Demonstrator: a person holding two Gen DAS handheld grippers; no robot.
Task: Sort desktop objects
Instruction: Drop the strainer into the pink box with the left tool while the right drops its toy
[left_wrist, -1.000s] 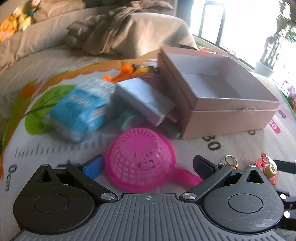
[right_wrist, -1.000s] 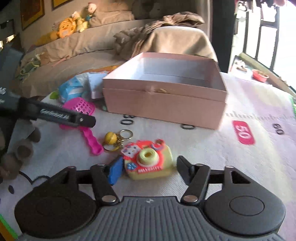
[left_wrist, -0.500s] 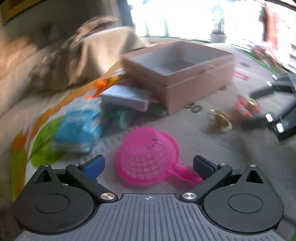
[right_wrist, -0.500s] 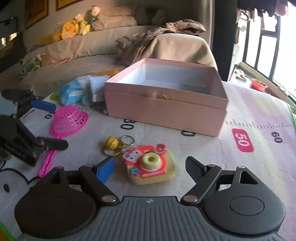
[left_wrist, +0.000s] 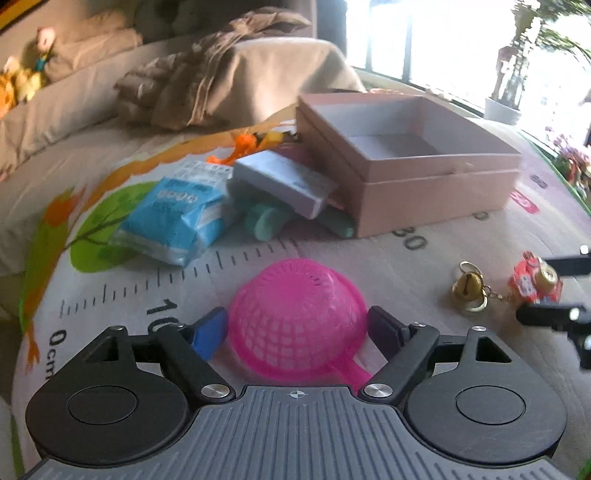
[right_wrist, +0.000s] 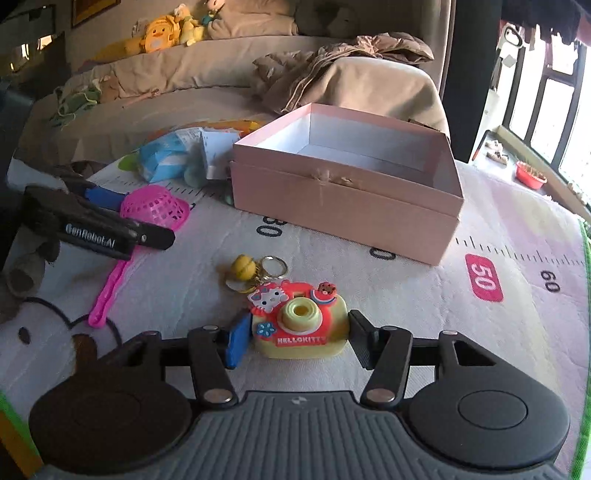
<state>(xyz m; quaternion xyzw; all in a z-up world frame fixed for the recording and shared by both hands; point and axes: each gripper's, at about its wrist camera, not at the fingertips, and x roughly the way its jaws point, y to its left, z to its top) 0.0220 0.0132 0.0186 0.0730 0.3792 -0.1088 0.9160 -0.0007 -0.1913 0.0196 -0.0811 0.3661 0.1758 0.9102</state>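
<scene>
A pink plastic strainer (left_wrist: 297, 317) lies dome-up on the mat between the fingers of my left gripper (left_wrist: 297, 328); the pads touch or nearly touch its rim. It also shows in the right wrist view (right_wrist: 155, 208). A yellow and red toy camera (right_wrist: 301, 323) with a keyring and gold bell (right_wrist: 243, 267) lies between the fingers of my right gripper (right_wrist: 295, 338), close on both sides. The open pink box (right_wrist: 347, 184) stands behind, empty.
A blue tissue pack (left_wrist: 173, 218), a grey-blue box (left_wrist: 284, 184), teal rolls (left_wrist: 264, 221) and an orange toy (left_wrist: 240, 146) lie left of the pink box (left_wrist: 410, 162). A sofa with crumpled cloth (right_wrist: 332, 74) is behind.
Both grippers have narrowed around their objects: the left around the strainer, the right around the toy camera. The left view swung left and back; the right gripper moved forward to the camera.
</scene>
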